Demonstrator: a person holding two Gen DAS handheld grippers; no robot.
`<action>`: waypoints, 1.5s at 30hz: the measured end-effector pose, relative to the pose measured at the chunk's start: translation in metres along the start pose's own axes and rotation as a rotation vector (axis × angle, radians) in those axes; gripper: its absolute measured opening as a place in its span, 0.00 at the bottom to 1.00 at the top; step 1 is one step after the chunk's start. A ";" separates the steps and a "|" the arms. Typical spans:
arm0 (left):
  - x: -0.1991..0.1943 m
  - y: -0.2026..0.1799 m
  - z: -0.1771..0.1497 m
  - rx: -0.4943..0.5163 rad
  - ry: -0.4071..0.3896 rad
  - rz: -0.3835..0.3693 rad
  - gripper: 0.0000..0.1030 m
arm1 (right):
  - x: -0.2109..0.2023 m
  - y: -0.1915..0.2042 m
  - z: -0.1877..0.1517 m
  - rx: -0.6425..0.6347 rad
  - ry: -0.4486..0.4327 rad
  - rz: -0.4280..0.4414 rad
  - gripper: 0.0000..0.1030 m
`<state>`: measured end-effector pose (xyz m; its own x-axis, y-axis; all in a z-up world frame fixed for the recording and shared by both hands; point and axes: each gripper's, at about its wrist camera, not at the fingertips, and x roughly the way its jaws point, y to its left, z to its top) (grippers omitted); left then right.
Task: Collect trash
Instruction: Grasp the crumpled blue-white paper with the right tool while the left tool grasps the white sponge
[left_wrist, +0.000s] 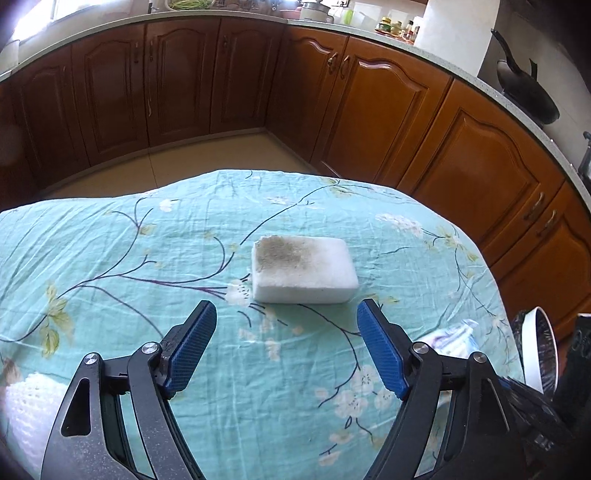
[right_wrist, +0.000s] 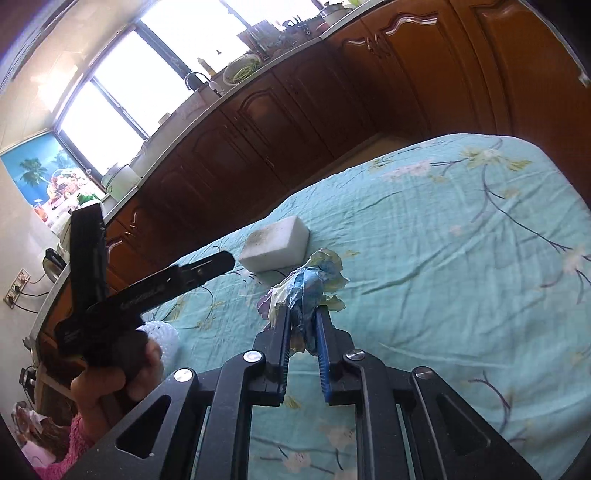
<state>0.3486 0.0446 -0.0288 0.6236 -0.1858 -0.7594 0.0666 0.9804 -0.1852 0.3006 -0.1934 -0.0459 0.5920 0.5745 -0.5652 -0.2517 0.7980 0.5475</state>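
Note:
A dirty white sponge block lies on the teal flowered tablecloth, just beyond my left gripper, which is open and empty with its blue pads either side of the near edge. In the right wrist view my right gripper is shut on a crumpled blue and pale wrapper, held just above the tablecloth. The sponge lies beyond it to the left. The wrapper also shows at the right of the left wrist view. A hand holds the left gripper's black body.
A white knitted item lies at the near left of the table. A white-rimmed bin with a black liner stands off the table's right edge. Wooden kitchen cabinets and a counter ring the room beyond a strip of floor.

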 end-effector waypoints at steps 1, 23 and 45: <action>0.006 -0.004 0.002 0.013 0.002 0.007 0.81 | -0.009 -0.006 -0.004 0.007 -0.005 -0.006 0.13; 0.000 -0.030 -0.017 0.014 -0.001 -0.042 0.30 | -0.091 -0.036 -0.037 0.055 -0.081 -0.059 0.13; 0.037 -0.047 -0.007 0.372 0.083 0.043 0.87 | -0.126 -0.071 -0.059 0.148 -0.105 -0.119 0.13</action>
<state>0.3627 -0.0093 -0.0526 0.5675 -0.1341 -0.8124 0.3299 0.9410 0.0751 0.1991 -0.3114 -0.0500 0.6890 0.4500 -0.5682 -0.0652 0.8192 0.5698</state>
